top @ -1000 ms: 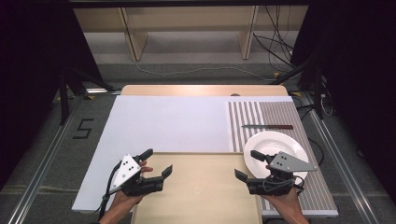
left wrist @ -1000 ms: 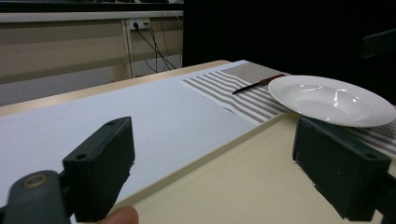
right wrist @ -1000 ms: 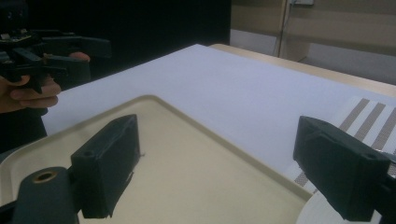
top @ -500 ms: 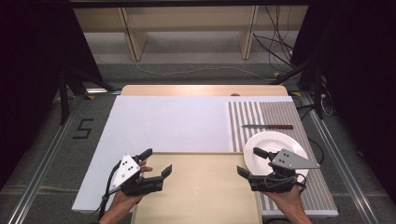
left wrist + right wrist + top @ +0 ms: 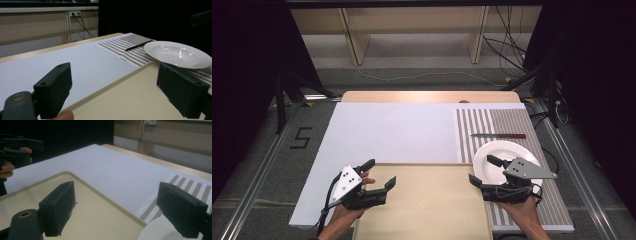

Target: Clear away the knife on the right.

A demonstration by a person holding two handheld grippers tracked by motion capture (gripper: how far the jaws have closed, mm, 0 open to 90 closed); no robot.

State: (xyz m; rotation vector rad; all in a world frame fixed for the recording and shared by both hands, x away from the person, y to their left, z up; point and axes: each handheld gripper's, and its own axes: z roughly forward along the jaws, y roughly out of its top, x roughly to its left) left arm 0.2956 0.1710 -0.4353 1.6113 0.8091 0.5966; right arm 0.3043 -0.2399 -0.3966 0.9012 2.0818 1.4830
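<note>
Tray (image 5: pixel 432 205): beige, flat, low rim, at the near edge of the table, lying partly on the white sheet, right edge next to the striped mat. Both grippers sit at its near corners, one per side.
White sheet (image 5: pixel 397 132): covers most of the table top, left and centre, bare apart from the tray's overlap.
Table (image 5: pixel 427 96): wooden strip shows along the far edge, past the sheet.
Striped mat (image 5: pixel 507 120): right side of the table, brown and white stripes, carries plate and knife.
Plate (image 5: pixel 502 155): white, shallow, on the mat just right of the tray's far right corner; its near side is under the right gripper.
Left gripper (image 5: pixel 379 175): over the tray's left edge, jaws spread wide, nothing between them; one jaw above the white sheet, the other above the tray.
Right gripper (image 5: pixel 479 172): at the tray's right edge, jaws spread wide, nothing pinched; one jaw over the tray, the other over the plate rim.
Knife (image 5: pixel 498 135): dark handle, lies across the mat just beyond the plate, apart from it.
</note>
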